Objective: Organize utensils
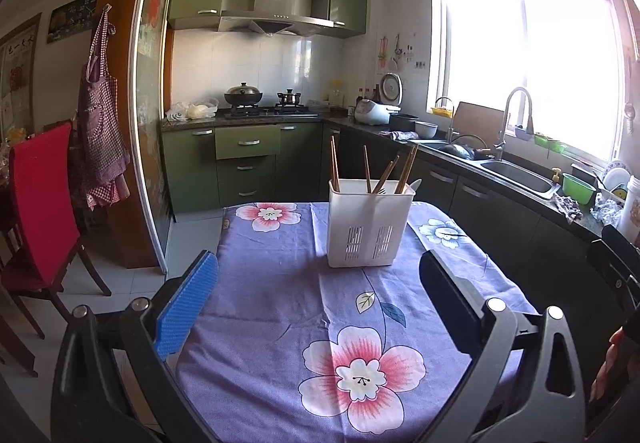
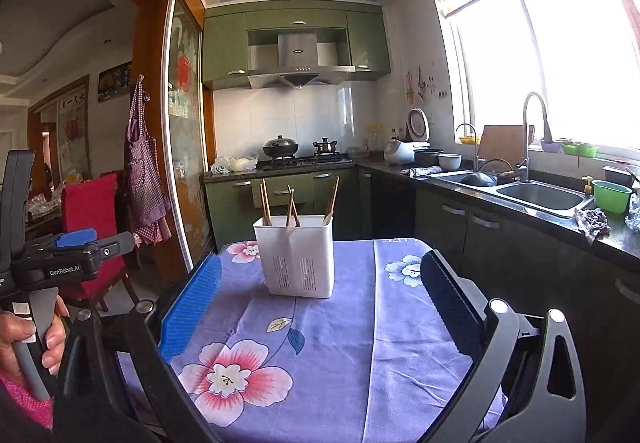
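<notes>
Nearest to me, my left claw (image 1: 318,297) stands wide apart with nothing between its blue-padded finger and its black one, hanging low over the purple floral tablecloth (image 1: 280,323). My right claw (image 2: 320,301) is likewise spread and empty, a little to the right of the left and looking over the same cloth. In the right wrist view I see the left claw from the side at the far left edge, with the person's left hand (image 2: 24,339) wrapped round its grey handle.

I see no loose utensil lying on the table in either view. Further out, near the far end of the table, stands the white slotted plastic utensil holder (image 1: 370,227), upright. In it are several brown wooden chopsticks (image 1: 386,175) leaning at different angles, and a white utensil tip (image 1: 416,185) shows at its right rim; I cannot tell what that piece is.

I judge the step in hand to be a reach to the holder, either to sort the sticks between compartments or to straighten them. To do it well I would bring one claw onto the holder's wall to steady it, since it looks light and tall and may tip. The other claw should come down from above, pinch a single chopstick near its top end and lift straight up, so the neighbours do not drag along.

Beyond the table lie the green kitchen cabinets (image 1: 248,159) and the steel sink (image 1: 520,173), not part of this.
</notes>
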A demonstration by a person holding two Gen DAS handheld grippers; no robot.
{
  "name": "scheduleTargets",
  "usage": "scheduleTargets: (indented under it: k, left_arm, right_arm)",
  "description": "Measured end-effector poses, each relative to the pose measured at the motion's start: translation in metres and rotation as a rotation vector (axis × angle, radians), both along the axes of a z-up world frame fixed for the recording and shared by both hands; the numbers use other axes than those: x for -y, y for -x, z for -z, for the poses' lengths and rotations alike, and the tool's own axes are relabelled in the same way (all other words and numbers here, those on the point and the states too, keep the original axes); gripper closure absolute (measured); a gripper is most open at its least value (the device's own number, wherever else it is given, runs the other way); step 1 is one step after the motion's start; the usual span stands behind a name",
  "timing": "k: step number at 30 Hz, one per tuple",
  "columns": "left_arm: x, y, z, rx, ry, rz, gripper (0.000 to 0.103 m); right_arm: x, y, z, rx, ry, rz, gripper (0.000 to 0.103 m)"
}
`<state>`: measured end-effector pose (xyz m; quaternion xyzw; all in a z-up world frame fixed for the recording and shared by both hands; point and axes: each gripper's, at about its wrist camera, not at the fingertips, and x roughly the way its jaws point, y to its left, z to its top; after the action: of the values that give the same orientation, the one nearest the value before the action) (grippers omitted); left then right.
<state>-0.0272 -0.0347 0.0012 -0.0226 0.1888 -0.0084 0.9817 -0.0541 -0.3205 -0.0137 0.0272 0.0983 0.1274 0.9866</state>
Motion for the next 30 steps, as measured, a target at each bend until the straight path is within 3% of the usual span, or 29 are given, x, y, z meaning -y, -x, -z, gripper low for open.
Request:
scheduleTargets:
  k: [10,30]
  left_arm:
    - [0.009,0.018,-0.004,0.03,-0.027,0.01,0.007]
    - [0.006,0.028,-0.007,0.041,-0.02,0.005,0.007]
  right_arm:
    - [-0.004,0.004,-0.002,-0.014,0.02,0.065,0.005]
    - [-0.012,0.001,0.001,-0.029,0.042,0.04,0.005]
